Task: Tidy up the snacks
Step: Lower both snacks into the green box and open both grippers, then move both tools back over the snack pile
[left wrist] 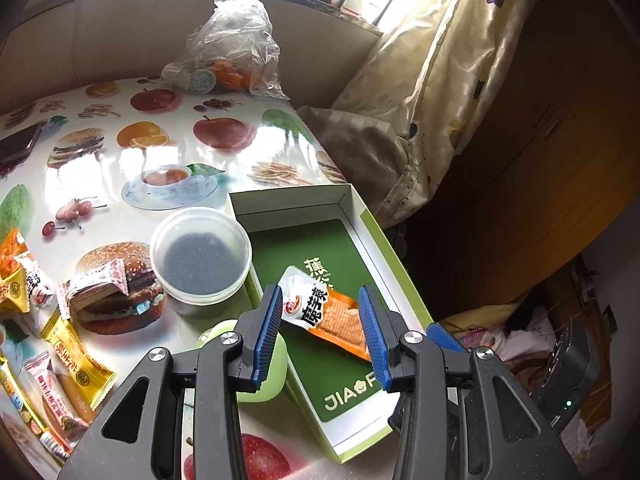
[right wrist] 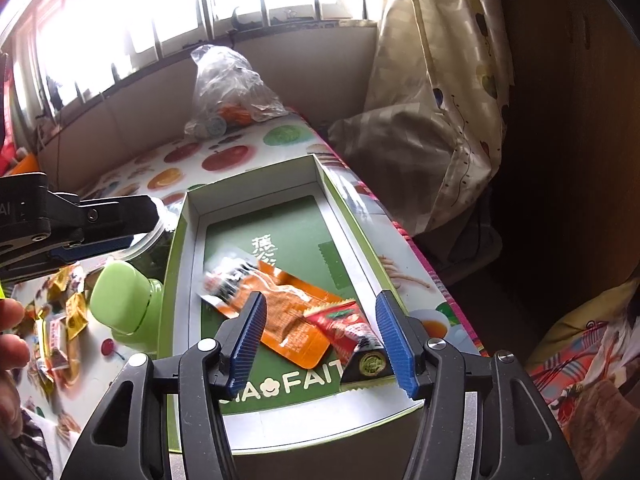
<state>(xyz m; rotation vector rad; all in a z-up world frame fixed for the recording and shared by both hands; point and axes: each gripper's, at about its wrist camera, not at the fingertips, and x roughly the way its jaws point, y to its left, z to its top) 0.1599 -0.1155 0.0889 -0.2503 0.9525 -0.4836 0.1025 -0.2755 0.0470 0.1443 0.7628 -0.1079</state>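
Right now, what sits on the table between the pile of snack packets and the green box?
In the left wrist view, a round clear tub and a pale green lidded container sit between the snack packets and the green box.

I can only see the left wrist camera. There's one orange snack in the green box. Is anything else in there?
Observer: Yes. A red packet lies in the box too, with its edge over the orange packet.
Operator: Is the other tool holding it?
Observer: No. The right tool is open. Its fingers sit either side of the red packet without pressing it.
Operator: What's the green lump beside the box?
Observer: A green container with a rounded top. It's on the table, outside the box, by its left wall.
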